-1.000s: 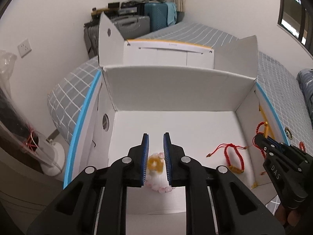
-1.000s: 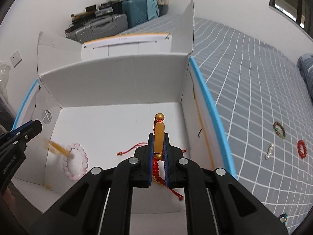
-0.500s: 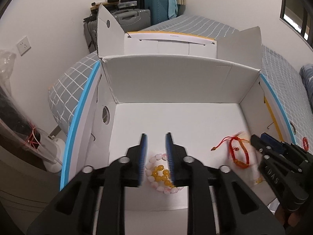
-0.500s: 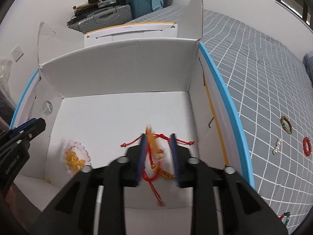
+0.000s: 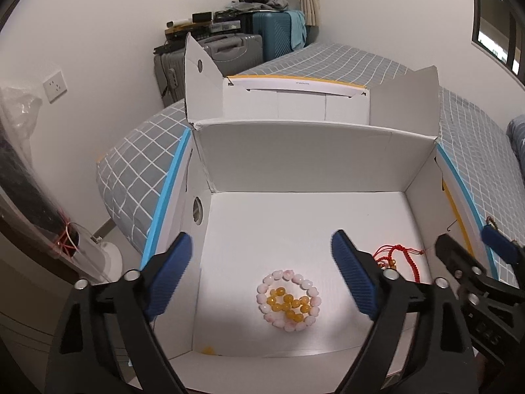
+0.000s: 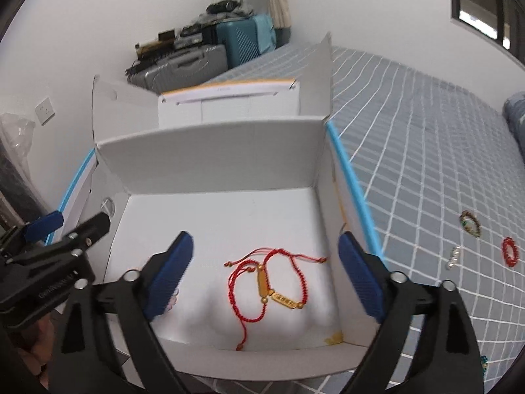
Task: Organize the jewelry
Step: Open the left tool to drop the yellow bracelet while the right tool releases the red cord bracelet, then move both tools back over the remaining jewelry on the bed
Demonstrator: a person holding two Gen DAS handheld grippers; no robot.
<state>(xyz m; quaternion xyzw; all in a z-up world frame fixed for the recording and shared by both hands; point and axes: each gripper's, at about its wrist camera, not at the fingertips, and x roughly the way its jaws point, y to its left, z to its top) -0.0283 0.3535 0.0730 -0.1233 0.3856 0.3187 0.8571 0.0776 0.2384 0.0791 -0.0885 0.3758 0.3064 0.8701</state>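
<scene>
A white cardboard box (image 5: 311,170) (image 6: 210,161) stands open on the bed. On its floor lie a pink bead bracelet (image 5: 288,298) with an amber bead bracelet (image 5: 287,305) inside it, and two red cord bracelets with gold bars (image 6: 272,282), also showing in the left wrist view (image 5: 398,257). My left gripper (image 5: 262,279) is open and empty above the bead bracelets. My right gripper (image 6: 265,279) is open and empty above the red bracelets.
On the grey checked bedspread (image 6: 426,164) right of the box lie a dark bead ring (image 6: 470,224), a pearl piece (image 6: 454,257) and a red bead bracelet (image 6: 510,252). Suitcases (image 5: 236,49) stand against the far wall. The box flaps stand upright.
Both grippers opened wide and let go: the amber bracelet now lies inside the pink one, and the second red cord bracelet lies on the box floor. Both grippers drew back.
</scene>
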